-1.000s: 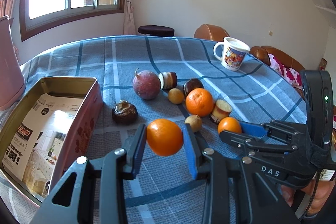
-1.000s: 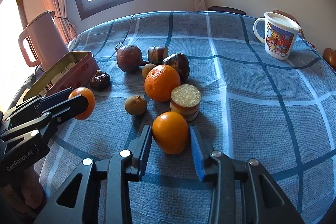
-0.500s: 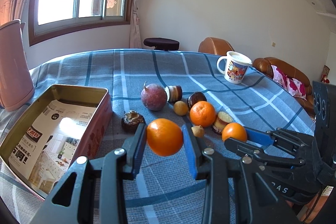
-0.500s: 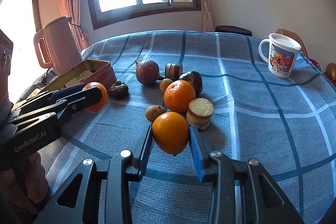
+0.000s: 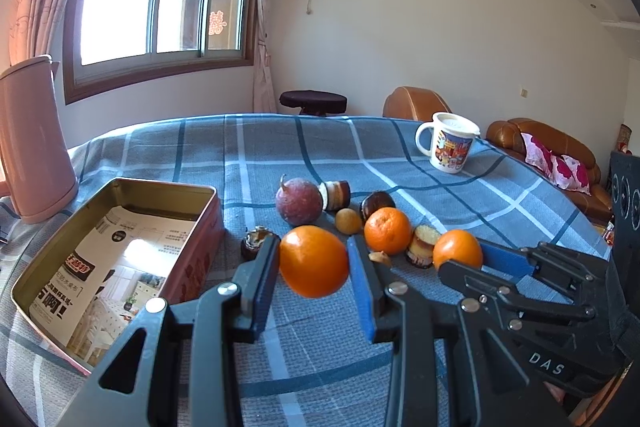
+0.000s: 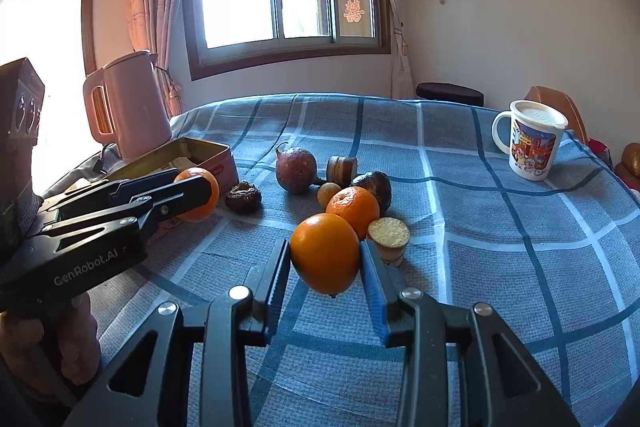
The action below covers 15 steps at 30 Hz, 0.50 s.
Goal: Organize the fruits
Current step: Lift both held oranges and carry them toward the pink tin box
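— While the left wrist view is being read first, what is being shown of progress?

— An orange [image 5: 314, 261] is being clamped between the narrowed fingers of the left gripper [image 5: 312, 269] and is being held clear of the blue checked tablecloth [image 5: 280, 147]. The tin box [image 5: 120, 259] at the near left is being kept open, and only a printed paper is being seen inside; no fruit is being stored there yet. To the right, a second orange [image 5: 458, 254] is being carried by the right gripper [image 5: 464, 259].

— And what is being left on the cloth?

— A loose orange [image 5: 387, 230], a purple round fruit [image 5: 299, 201], a small yellow fruit [image 5: 348, 221] and a few dark or cut pieces are being left clustered in the middle.

— Is the right wrist view being read the same way?

— Yes. The right gripper [image 6: 325, 259] is being seen pinching its orange [image 6: 325, 253] off the table, fingers narrow on the peel. At the far left, the left gripper [image 6: 196, 187] is being held beside the tin box [image 6: 200, 151] with its orange [image 6: 198, 193].

— So the task is being judged early?

— Early: two oranges are being lifted, none is being placed, and most fruit is being left unsorted.
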Each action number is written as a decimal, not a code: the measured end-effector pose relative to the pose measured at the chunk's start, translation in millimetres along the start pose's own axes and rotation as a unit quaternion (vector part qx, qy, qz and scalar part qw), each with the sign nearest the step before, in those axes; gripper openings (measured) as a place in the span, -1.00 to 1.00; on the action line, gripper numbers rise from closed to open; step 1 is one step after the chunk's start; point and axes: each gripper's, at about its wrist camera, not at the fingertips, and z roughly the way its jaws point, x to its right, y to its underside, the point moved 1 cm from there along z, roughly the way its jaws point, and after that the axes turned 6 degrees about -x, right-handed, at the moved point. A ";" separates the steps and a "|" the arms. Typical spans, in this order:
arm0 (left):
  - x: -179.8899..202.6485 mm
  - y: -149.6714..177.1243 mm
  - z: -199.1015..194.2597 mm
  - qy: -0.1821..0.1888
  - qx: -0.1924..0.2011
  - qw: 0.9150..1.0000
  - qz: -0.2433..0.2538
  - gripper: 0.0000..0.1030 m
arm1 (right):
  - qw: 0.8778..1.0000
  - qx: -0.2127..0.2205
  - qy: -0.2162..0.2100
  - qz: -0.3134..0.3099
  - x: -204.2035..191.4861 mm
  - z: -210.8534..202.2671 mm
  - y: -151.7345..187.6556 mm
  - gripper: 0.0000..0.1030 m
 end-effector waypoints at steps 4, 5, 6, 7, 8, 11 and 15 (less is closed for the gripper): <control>0.0 0.2 -2.7 -0.003 0.008 1.000 0.000 -0.29 | 1.000 0.007 -0.001 -0.003 -0.5 -2.8 0.6 -0.27; -0.1 0.2 -3.5 -0.003 0.010 1.000 0.000 -0.29 | 1.000 0.008 -0.001 -0.003 -0.4 -3.1 0.5 -0.27; 0.0 0.2 -4.3 -0.004 0.011 1.000 0.000 -0.29 | 1.000 0.009 -0.001 -0.004 -0.5 -3.4 0.5 -0.27; -0.1 0.2 -4.7 -0.004 0.013 1.000 0.000 -0.29 | 1.000 0.010 -0.001 -0.005 -0.8 -3.7 0.4 -0.27; -0.1 0.5 -5.3 -0.004 0.014 1.000 0.000 -0.29 | 1.000 0.012 0.000 -0.005 -0.9 -4.2 0.5 -0.27; 0.3 0.4 -6.4 -0.005 0.017 1.000 0.001 -0.29 | 1.000 0.018 -0.002 -0.006 -1.2 -6.6 1.0 -0.27; 1.0 0.5 -8.8 -0.007 0.024 1.000 0.002 -0.29 | 1.000 0.024 -0.003 -0.006 -1.2 -9.2 1.7 -0.27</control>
